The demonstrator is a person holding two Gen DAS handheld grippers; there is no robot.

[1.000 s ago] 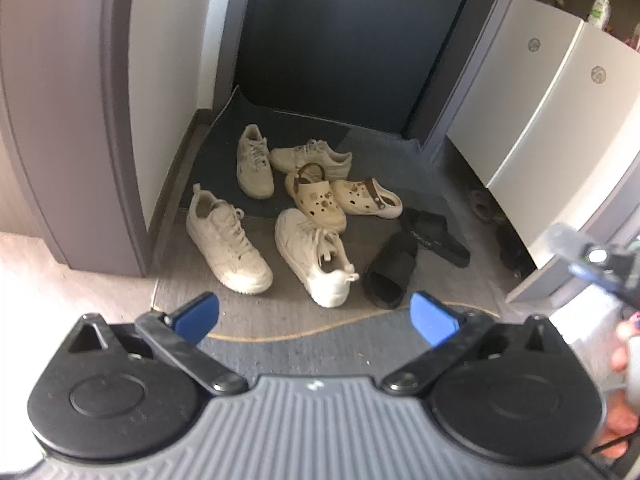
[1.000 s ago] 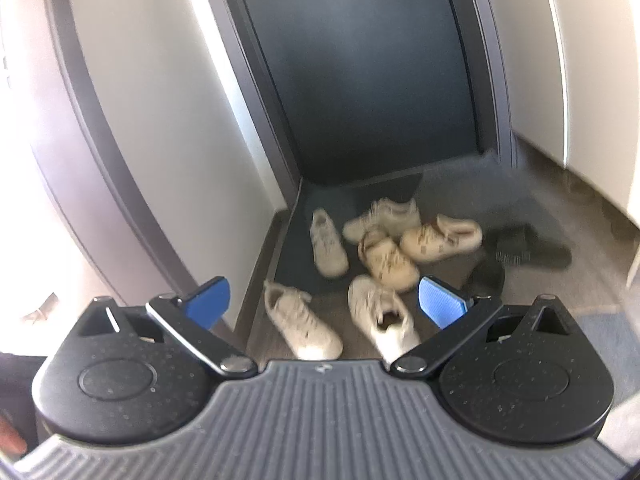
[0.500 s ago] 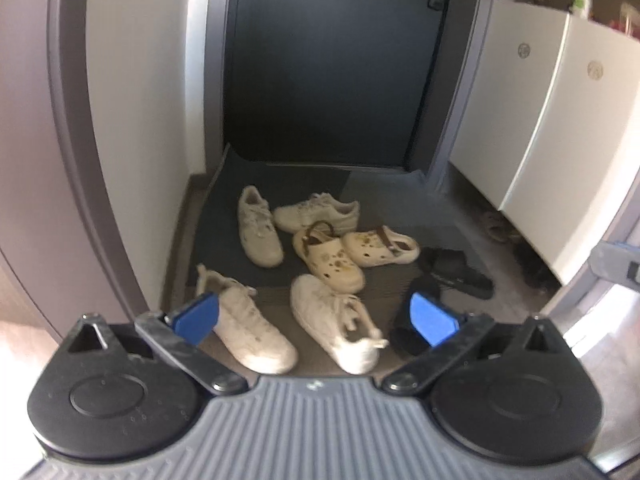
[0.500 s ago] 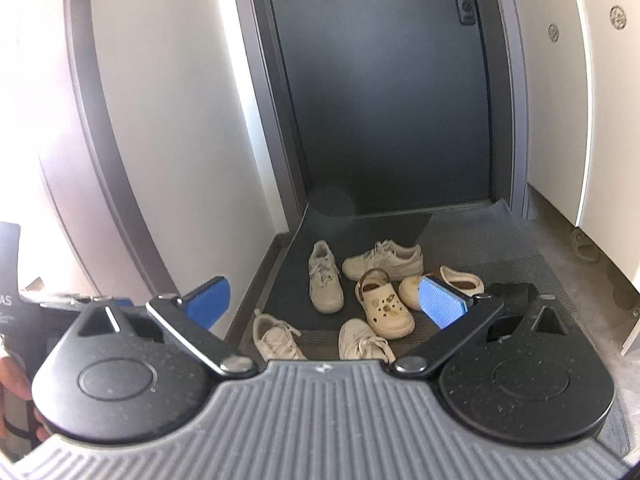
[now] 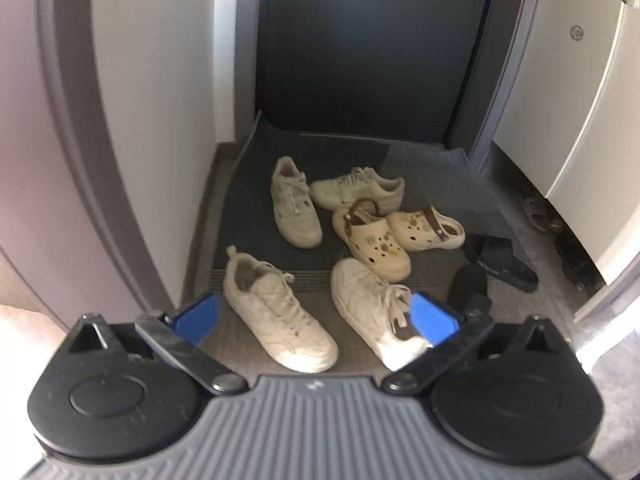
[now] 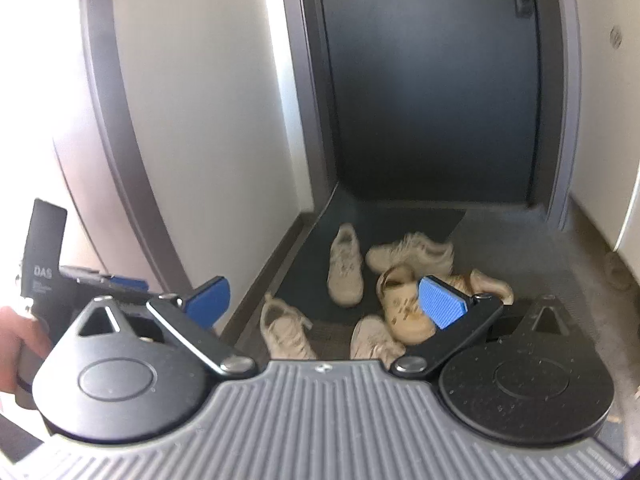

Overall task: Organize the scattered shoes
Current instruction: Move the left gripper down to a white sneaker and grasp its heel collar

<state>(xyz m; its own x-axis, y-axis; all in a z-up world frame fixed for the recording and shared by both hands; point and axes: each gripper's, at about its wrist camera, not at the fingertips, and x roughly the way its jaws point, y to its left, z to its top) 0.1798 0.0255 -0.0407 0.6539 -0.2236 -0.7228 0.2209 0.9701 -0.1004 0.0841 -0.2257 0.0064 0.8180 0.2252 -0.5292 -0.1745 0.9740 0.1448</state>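
Observation:
Shoes lie scattered on the dark entry mat (image 5: 256, 200). Two white sneakers sit nearest: one at the left (image 5: 276, 312) and one at the right (image 5: 372, 312). Behind them lie two more sneakers, one pointing away (image 5: 294, 202) and one sideways (image 5: 358, 188). A pair of cream clogs (image 5: 374, 238) (image 5: 426, 230) is in the middle, and black slides (image 5: 502, 262) (image 5: 468, 286) lie at the right. My left gripper (image 5: 316, 318) hangs open above the near sneakers. Further back, my right gripper (image 6: 324, 300) is open too, with the clog (image 6: 404, 308) and sneakers (image 6: 346, 266) ahead of it.
A dark door (image 5: 372, 48) closes the far end. White wall and a grey door frame (image 5: 76, 120) bound the left; white cabinets (image 5: 572, 92) stand at the right with sandals (image 5: 540, 212) beneath. A hand (image 6: 20, 340) holds the other gripper at the left edge of the right wrist view.
Both grippers have moved forward toward the shoes and tilted up, so the door fills more of each view. The shoes have not moved. Both grippers stay open.

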